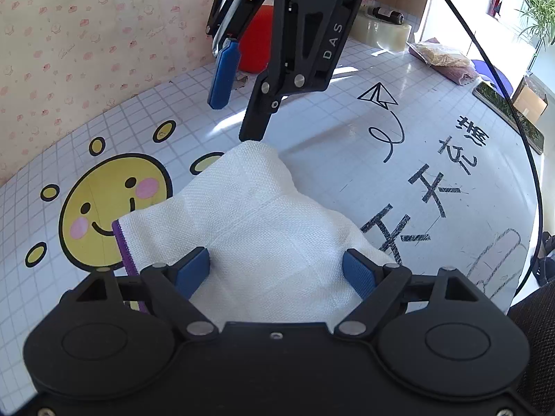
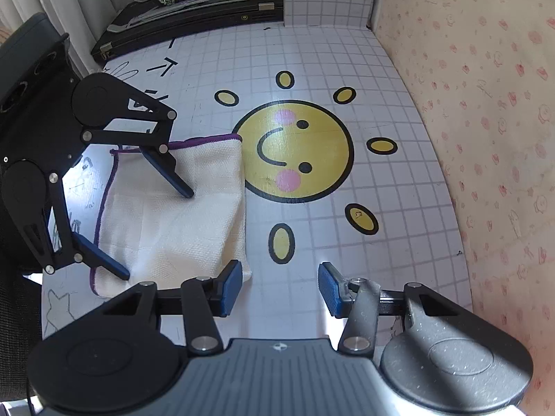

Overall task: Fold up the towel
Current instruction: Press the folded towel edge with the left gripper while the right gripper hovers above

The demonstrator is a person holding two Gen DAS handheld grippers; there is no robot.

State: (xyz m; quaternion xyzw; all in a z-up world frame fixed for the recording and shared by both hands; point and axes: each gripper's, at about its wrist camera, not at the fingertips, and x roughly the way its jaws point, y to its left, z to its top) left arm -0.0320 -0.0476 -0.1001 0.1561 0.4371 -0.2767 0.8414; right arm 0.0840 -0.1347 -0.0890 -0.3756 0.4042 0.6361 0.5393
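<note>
A white towel (image 1: 256, 215) with a purple hem lies folded on the checked table mat; it also shows in the right wrist view (image 2: 173, 215). My left gripper (image 1: 277, 274) is open, low over the towel, its blue pads (image 1: 192, 270) wide apart on either side of the cloth; it also shows in the right wrist view (image 2: 156, 232). My right gripper (image 2: 279, 291) is open and empty, just off the towel's corner, with its left pad (image 2: 230, 286) at the cloth edge. It shows in the left wrist view (image 1: 239, 114) above the towel's far corner.
A yellow smiley sun print (image 2: 295, 152) lies beside the towel. A floral-papered wall (image 2: 485, 138) borders the mat. A red container (image 1: 255, 45), a tape roll (image 1: 381, 33) and a bagged item (image 1: 444, 59) stand at the far end. A black case (image 2: 187, 17) lies beyond the mat.
</note>
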